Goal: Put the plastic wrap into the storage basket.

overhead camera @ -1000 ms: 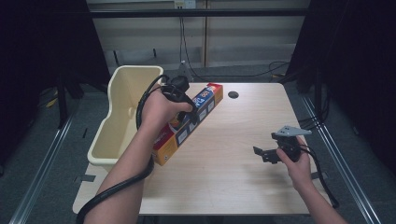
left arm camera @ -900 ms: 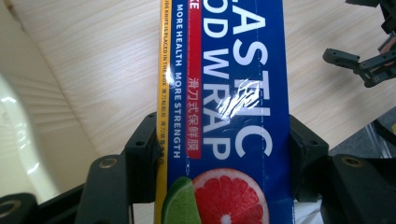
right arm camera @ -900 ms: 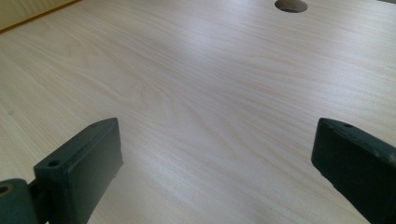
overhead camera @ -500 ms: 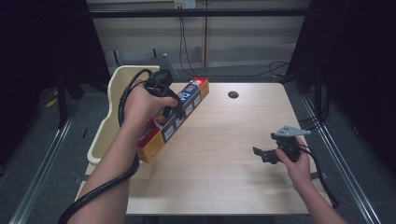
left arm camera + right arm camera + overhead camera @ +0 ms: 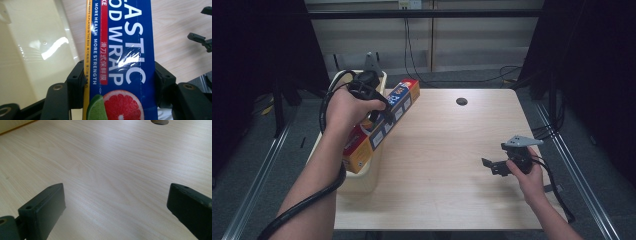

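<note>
A long plastic wrap box [image 5: 379,125], blue, red and orange, hangs in the air over the table's left edge and the cream bin [image 5: 362,181]. My left gripper [image 5: 379,114] is shut on its middle. In the left gripper view both jaws press the sides of the plastic wrap box [image 5: 122,62], with the cream bin [image 5: 32,50] below at the left. My right gripper [image 5: 489,166] rests low over the table [image 5: 447,150] at the right, open with nothing between its jaws. The right gripper [image 5: 115,205] looks along bare wood.
A round cable hole [image 5: 461,101] lies at the table's far middle, also seen as the hole [image 5: 160,121] in the right gripper view. Metal rails run along the floor on both sides. Cables trail from both grippers.
My left hand has carried the box to the left and a little up, from above the table to partly over the bin. The right hand has stayed still.
</note>
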A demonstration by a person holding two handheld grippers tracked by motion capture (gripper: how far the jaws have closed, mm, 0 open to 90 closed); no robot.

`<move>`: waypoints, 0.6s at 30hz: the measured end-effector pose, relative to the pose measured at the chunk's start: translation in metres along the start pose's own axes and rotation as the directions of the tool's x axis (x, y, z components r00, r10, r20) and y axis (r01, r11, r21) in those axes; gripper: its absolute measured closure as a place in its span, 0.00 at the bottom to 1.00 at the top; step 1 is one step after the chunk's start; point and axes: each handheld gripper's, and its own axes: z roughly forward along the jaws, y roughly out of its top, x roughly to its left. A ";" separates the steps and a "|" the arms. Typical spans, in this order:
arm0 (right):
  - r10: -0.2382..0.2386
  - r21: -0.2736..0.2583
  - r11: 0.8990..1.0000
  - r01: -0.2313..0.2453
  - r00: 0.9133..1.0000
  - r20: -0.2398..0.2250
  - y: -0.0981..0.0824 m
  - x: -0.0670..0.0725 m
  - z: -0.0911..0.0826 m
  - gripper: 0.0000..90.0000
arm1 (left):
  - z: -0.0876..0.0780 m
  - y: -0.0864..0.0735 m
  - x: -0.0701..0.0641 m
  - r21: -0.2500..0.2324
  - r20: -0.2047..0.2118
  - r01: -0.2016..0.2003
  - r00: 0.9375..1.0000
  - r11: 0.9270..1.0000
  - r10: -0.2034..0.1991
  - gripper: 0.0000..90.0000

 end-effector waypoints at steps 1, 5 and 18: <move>0.000 0.000 1.000 0.000 1.000 0.000 0.000 0.000 0.000 0.02 | 0.000 0.000 0.000 0.000 0.000 0.000 1.000 1.000 0.000 0.45; -0.001 0.002 1.000 0.001 1.000 -0.002 0.000 0.000 0.000 0.02 | -0.005 -0.003 0.006 -0.003 -0.003 0.014 1.000 1.000 -0.014 0.46; -0.003 0.001 1.000 0.003 1.000 0.000 0.000 0.000 0.000 0.02 | -0.020 -0.015 0.026 -0.028 -0.018 0.082 0.996 0.996 -0.083 0.46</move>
